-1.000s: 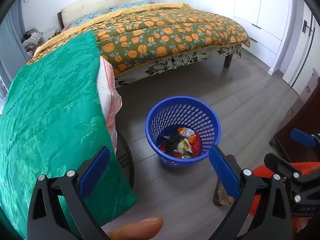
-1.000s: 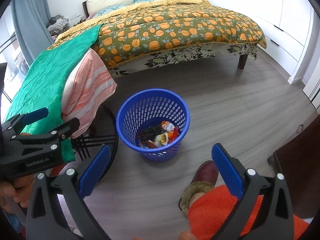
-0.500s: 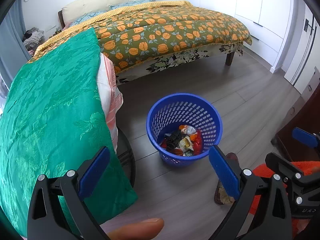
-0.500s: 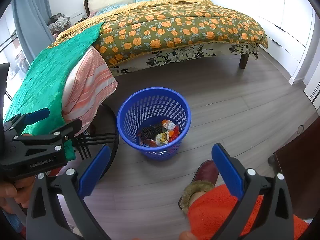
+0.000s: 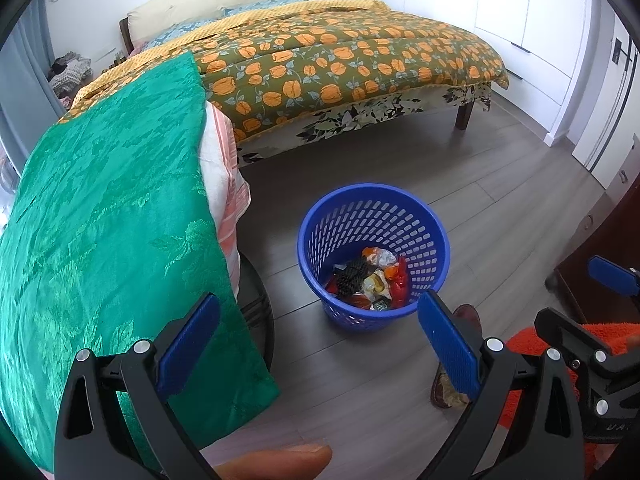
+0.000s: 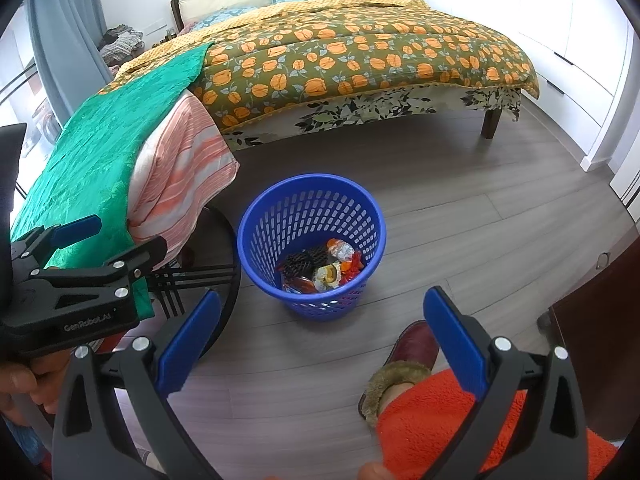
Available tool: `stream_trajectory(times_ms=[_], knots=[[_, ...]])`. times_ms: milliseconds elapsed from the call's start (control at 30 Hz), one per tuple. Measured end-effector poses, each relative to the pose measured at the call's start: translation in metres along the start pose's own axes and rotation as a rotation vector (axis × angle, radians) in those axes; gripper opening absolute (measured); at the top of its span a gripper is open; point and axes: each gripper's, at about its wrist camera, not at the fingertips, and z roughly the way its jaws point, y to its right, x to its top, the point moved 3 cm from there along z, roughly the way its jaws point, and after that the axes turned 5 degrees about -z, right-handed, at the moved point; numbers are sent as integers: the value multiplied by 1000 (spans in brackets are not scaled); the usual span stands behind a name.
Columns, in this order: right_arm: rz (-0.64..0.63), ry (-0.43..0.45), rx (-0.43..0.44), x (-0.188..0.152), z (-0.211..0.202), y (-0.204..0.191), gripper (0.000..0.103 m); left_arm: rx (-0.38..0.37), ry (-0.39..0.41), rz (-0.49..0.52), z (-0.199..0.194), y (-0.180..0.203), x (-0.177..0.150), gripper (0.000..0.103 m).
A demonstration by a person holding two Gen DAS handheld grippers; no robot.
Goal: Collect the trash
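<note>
A blue perforated plastic bin [image 5: 352, 208] stands on the grey wood floor, also in the right wrist view [image 6: 280, 200]. Inside lie several pieces of trash [image 5: 370, 280]: colourful wrappers and a black pine-cone-like lump, also seen in the right wrist view [image 6: 320, 266]. My left gripper [image 5: 318, 344] is open and empty, held above the floor in front of the bin. My right gripper [image 6: 320, 336] is open and empty, also in front of the bin. The left gripper shows at the left edge of the right wrist view [image 6: 76, 264].
A bed with an orange-flowered quilt [image 5: 340, 64] stands behind the bin. A green cloth [image 5: 104, 216] over a striped cloth covers a round table with a black base [image 6: 224, 280] at left. A slippered foot [image 6: 408, 356] and orange trouser leg are at lower right. Dark furniture [image 6: 592, 328] stands right.
Both views have drifted slightly; the bin sits a little higher in the frames. Both grippers stay open and empty.
</note>
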Motion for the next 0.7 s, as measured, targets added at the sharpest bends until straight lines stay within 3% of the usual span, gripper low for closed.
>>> stream_trajectory(times_ms=[700], knots=[[-14, -4, -5, 1, 1, -1, 98, 6, -4, -2, 3, -1, -1, 98]])
